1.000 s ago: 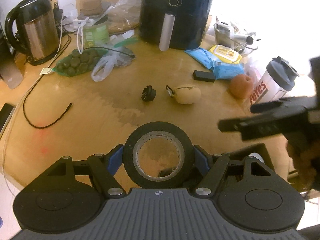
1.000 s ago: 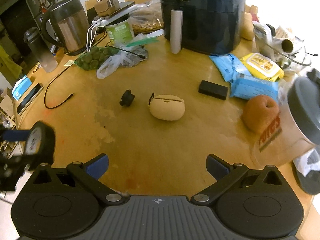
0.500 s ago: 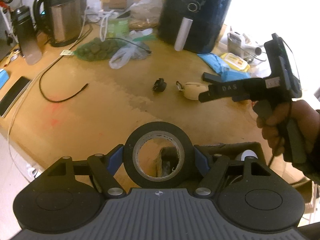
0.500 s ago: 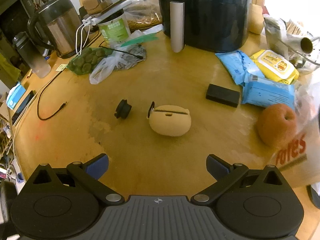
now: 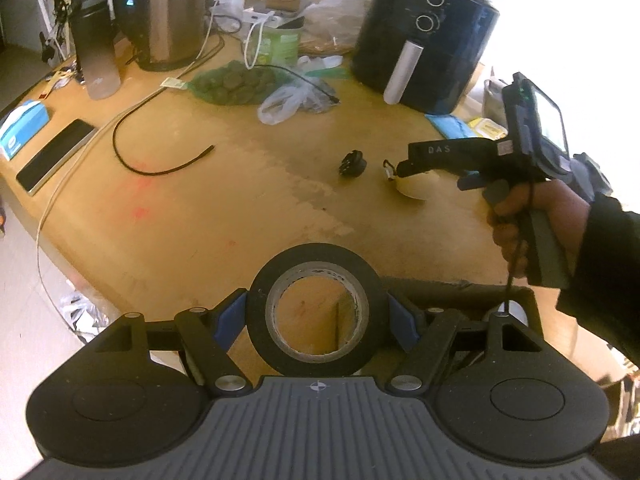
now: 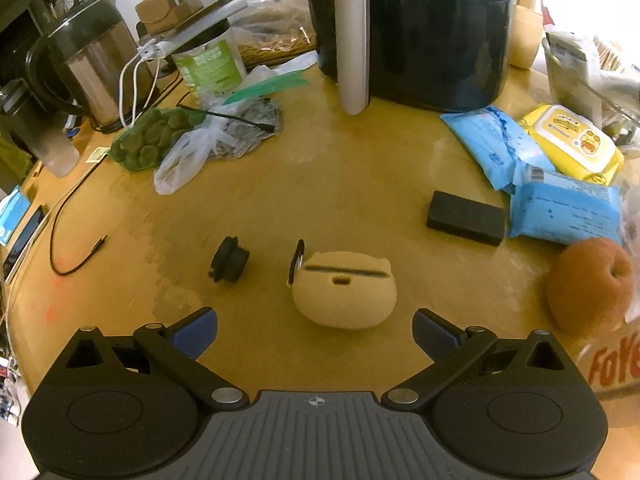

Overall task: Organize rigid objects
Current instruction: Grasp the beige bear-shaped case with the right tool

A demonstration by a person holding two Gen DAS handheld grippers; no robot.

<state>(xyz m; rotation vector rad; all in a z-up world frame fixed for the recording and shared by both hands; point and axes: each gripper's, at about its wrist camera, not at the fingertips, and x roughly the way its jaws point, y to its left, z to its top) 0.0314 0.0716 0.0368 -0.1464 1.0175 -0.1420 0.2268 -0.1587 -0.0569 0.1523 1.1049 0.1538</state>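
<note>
While left claw (image 5: 316,316) grips tape roll (image 5: 316,312), right claw (image 6: 315,330) wide

Left tongs (image 5: 316,316) clamped, right tongs (image 6: 315,328) apparently spread wide.

air fryer (image 6: 416,28), kettle (image 5: 168,16), apple (image 6: 590,284)
</note>
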